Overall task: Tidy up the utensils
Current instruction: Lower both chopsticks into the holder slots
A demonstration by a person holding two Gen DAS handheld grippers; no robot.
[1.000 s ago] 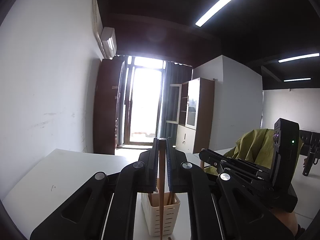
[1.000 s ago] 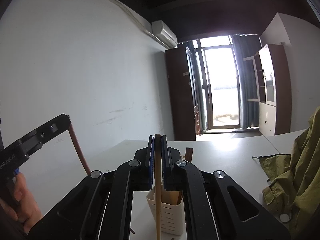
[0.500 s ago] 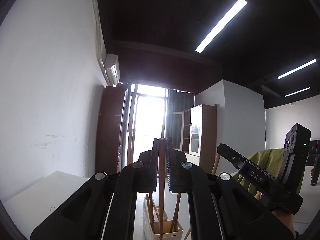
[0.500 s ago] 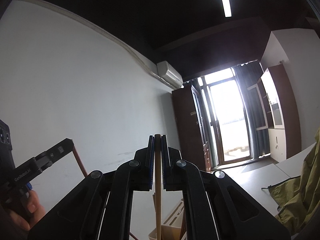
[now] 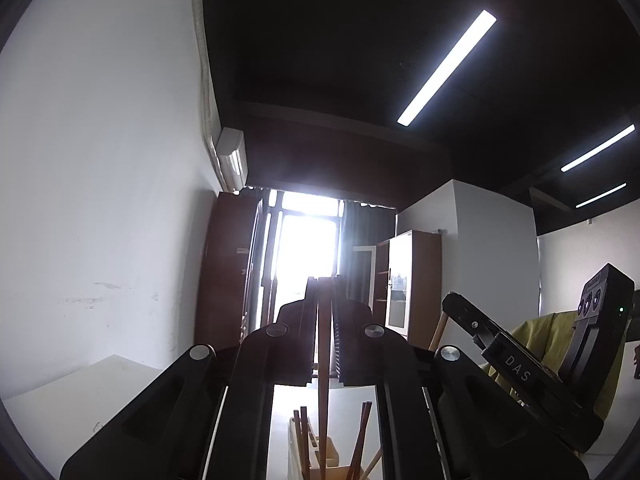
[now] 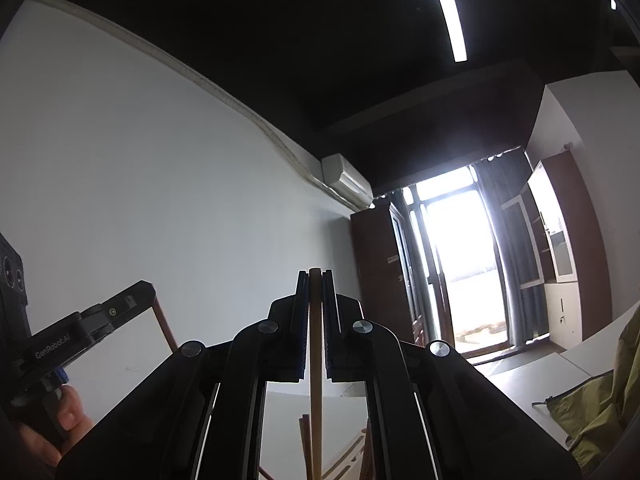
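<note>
Both pairs of jaws are closed on thin sticks: the left gripper (image 5: pixel 325 280) pinches a reddish-brown wooden chopstick (image 5: pixel 323 380), the right gripper (image 6: pixel 315 274) a pale wooden chopstick (image 6: pixel 315 392). At the bottom centre of the left view, the white plastic utensil holder (image 5: pixel 294 456) contains several upright chopsticks, on the white table (image 5: pixel 80 396).

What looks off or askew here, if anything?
Nothing damaged or spilled. The sticks in the holder lean at mixed angles rather than standing straight. Each claw, left and right, grips one chopstick upright. A green jacket lies crumpled on the table.
</note>
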